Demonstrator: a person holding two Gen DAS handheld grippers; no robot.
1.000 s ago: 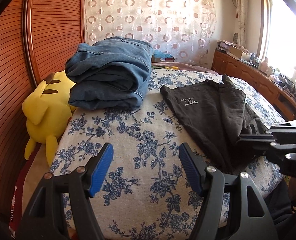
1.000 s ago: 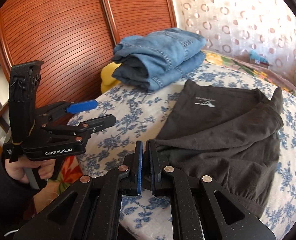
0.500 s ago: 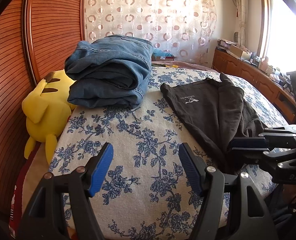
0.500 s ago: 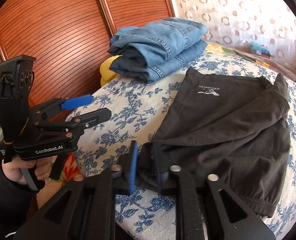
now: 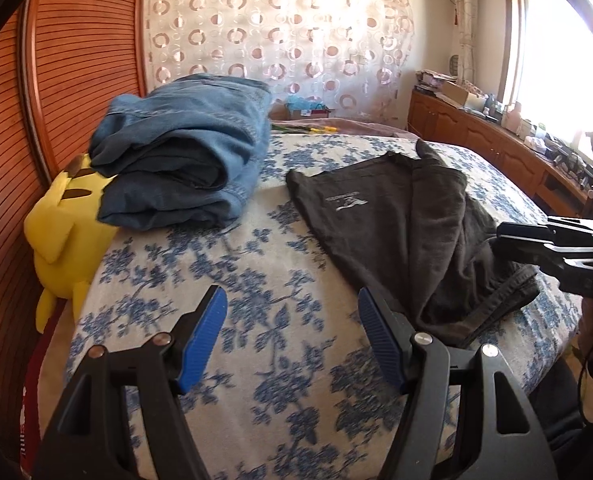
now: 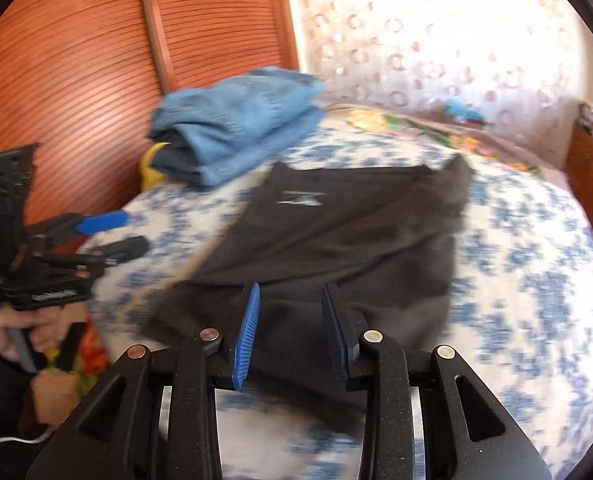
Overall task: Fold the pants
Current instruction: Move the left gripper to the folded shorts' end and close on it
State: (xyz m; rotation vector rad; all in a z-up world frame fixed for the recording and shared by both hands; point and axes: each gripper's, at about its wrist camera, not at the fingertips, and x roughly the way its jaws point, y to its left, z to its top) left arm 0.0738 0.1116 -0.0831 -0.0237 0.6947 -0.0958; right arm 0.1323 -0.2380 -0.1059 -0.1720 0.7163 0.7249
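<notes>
1. Black pants [image 5: 408,224] lie folded on the floral bed [image 5: 216,280], beside stacked jeans [image 5: 184,160].
2. Left gripper [image 5: 292,332] gapes wide, empty, beside the pants.
3. Right gripper [image 6: 290,332], jaws just opening, hangs over the pants, gripping nothing.

The right gripper [image 6: 290,332], black with blue ribbed pads, has just been opening its jaws; they stand apart over the near edge of the dark grey folded pants [image 6: 336,240], and the cloth lies below them, unpinched. The pants lie flat on the white bedspread with blue flowers [image 6: 536,280], a small pale logo near their far end. Behind them sits a folded stack of blue denim jeans [image 6: 236,124]. At left, a hand [image 6: 12,332] holds the left gripper [image 6: 114,234], jaws apart.
</notes>
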